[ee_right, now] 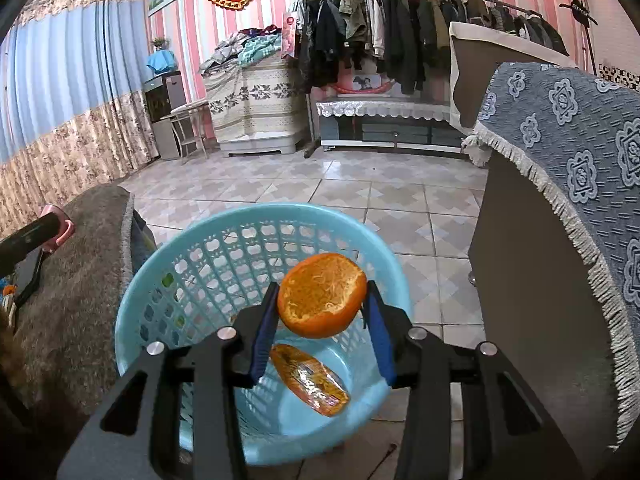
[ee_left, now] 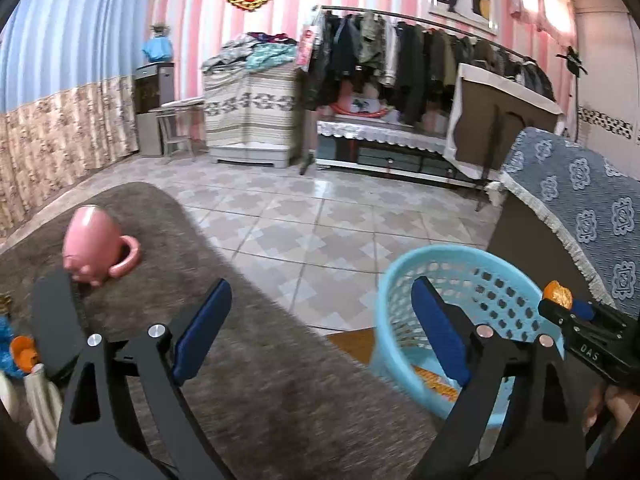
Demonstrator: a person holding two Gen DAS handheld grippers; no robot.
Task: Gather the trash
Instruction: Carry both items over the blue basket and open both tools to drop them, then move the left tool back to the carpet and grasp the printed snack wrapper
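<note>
My right gripper is shut on an orange peel and holds it above the light blue basket. An orange snack wrapper lies on the basket's bottom. In the left wrist view the basket stands on the floor to the right of the table, and the right gripper with the orange peel hangs over its right rim. My left gripper is open and empty above the edge of the grey-brown table cloth.
A pink mug lies overturned on the table at the left. Small orange and blue items sit at the table's left edge. A chair with a blue patterned cover stands right of the basket. Tiled floor lies beyond.
</note>
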